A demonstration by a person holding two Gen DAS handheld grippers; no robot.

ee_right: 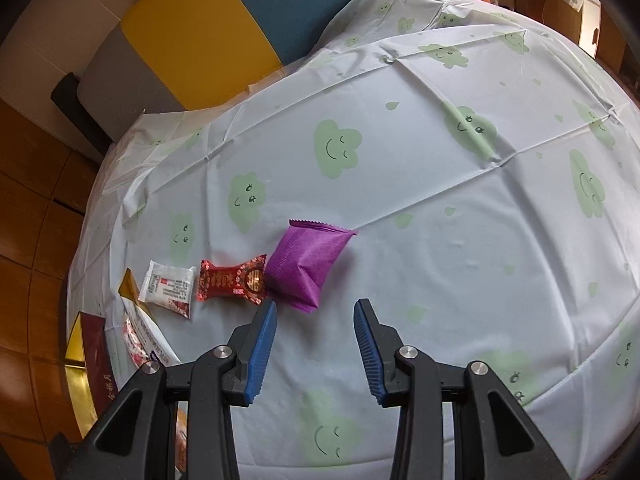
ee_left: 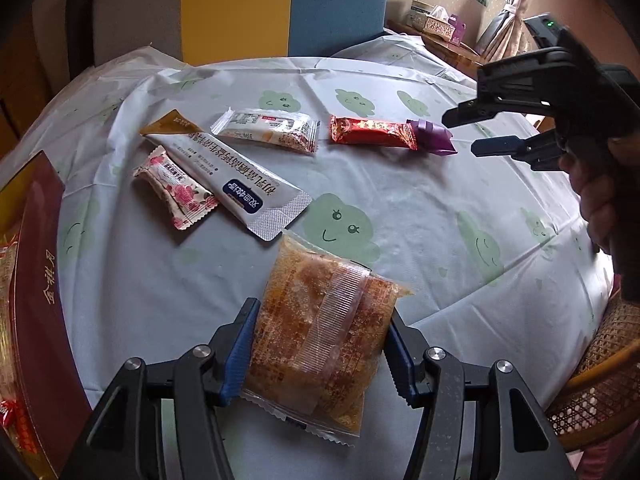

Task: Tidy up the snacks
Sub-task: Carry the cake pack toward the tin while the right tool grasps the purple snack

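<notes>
A dark red box (ee_left: 38, 280) sits at the table's (ee_left: 440, 208) left edge. Beside it, toward the middle, lie a pink floral snack (ee_left: 174, 188), a long white sachet (ee_left: 228, 180) and a white bar (ee_left: 266, 130). Further right, a red candy (ee_right: 232, 280) touches a purple packet (ee_right: 308, 264). Nothing blocks them.

My left claw (ee_left: 320, 354) is clamped on a clear packet of golden-brown crisp (ee_left: 320, 332), both blue pads pressed against its sides. My right claw (ee_right: 316, 346) has its jaws apart, holding nothing, just beside the purple packet without touching it.
</notes>
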